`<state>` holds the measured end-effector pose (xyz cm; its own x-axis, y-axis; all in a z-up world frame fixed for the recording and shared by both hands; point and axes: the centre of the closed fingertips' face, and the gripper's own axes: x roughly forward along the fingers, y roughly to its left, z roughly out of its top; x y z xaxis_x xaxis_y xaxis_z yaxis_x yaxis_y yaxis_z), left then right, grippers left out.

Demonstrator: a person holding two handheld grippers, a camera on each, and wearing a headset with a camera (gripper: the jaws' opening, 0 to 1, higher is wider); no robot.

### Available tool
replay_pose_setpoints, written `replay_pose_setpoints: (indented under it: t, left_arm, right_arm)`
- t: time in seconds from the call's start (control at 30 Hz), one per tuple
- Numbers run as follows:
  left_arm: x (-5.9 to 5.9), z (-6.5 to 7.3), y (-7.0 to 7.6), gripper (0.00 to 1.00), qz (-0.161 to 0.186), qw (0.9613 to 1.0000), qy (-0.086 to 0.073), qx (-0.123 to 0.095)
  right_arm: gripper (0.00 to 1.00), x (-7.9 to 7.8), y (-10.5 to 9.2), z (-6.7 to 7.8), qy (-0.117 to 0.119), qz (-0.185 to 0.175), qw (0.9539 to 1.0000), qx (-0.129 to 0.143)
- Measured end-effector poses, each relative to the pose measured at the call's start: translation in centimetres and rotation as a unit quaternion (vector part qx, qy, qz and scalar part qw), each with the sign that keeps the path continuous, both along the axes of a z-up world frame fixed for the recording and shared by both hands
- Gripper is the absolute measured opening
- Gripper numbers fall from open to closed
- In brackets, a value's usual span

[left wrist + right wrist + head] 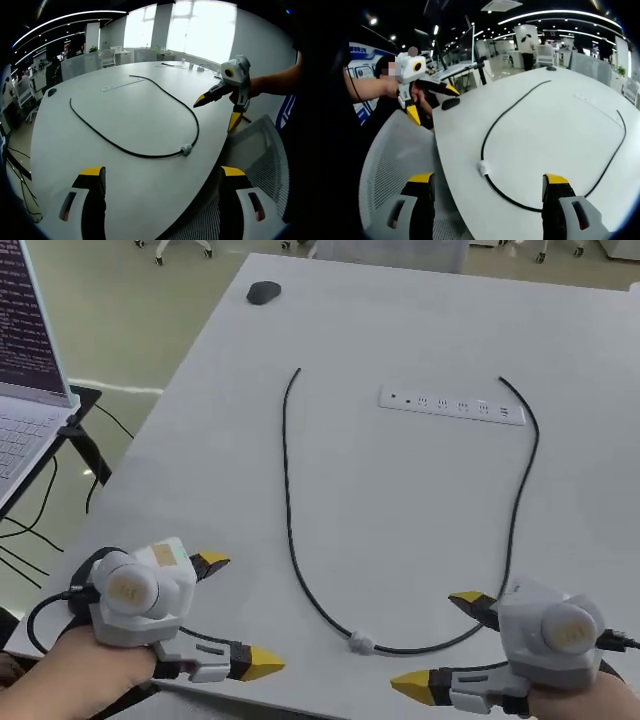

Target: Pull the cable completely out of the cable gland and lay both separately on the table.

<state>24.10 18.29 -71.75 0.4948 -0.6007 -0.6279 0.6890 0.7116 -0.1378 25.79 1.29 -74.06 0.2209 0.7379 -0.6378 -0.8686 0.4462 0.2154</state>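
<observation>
Left gripper (240, 612) and right gripper (437, 640) hover, jaws spread; cable (288, 490) loops on bench (400, 490), gland (360, 643) at six o'clock.

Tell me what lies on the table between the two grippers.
In the head view, the white cable gland, threaded on the black cable, lies between the left gripper and the right gripper.

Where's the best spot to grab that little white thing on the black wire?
Probably the cable gland by its short white body, coming from the near table edge. The cable leaves it on both sides, so the jaws should close across the body, clear of the cable.
</observation>
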Motion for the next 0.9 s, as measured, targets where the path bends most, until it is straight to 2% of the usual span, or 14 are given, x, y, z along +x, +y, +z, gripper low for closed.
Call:
replay_pose_setpoints:
  t: [0.1, 0.17, 0.37, 0.43, 0.5, 0.67, 0.77, 0.9]
  left_arm:
    - [-0.2, -0.5, -0.1, 0.95, -0.007, 1.0000, 0.002, 0.006]
    - [-0.5, -1.0, -0.1, 0.96, -0.009, 0.9999, 0.012, 0.006]
    - [-0.8, -1.9, -0.4, 0.98, -0.024, 0.9994, 0.023, 0.013]
    - [-0.8, -2.1, -0.5, 0.97, -0.027, 0.9992, 0.023, 0.015]
    - [-0.7, -2.2, -0.6, 0.96, -0.031, 0.9992, 0.024, 0.012]
    - [-1.0, -2.9, -1.2, 0.94, -0.048, 0.9981, 0.036, 0.013]
    - [-1.2, -3.2, -1.3, 0.92, -0.056, 0.9974, 0.043, 0.015]
    - [-1.2, -3.2, -1.3, 0.92, -0.055, 0.9975, 0.042, 0.013]
  right_arm:
    - [0.87, 0.1, 0.5, -0.3, -0.001, 0.010, 0.9999, -0.012]
    - [0.86, 0.2, 0.8, -0.3, -0.004, 0.014, 0.9998, -0.016]
    - [0.80, 0.2, 1.9, -1.0, -0.005, 0.033, 0.9988, -0.036]
    - [0.74, 0.2, 2.1, -1.4, -0.011, 0.046, 0.9977, -0.050]
    - [0.70, 0.1, 2.5, -2.0, -0.006, 0.053, 0.9967, -0.062]
    - [0.66, 0.1, 3.3, -3.3, -0.008, 0.078, 0.9931, -0.087]
    - [0.63, 0.1, 3.7, -3.7, -0.008, 0.085, 0.9919, -0.094]
    - [0.55, 0.0, 4.0, -4.6, -0.004, 0.098, 0.9887, -0.113]
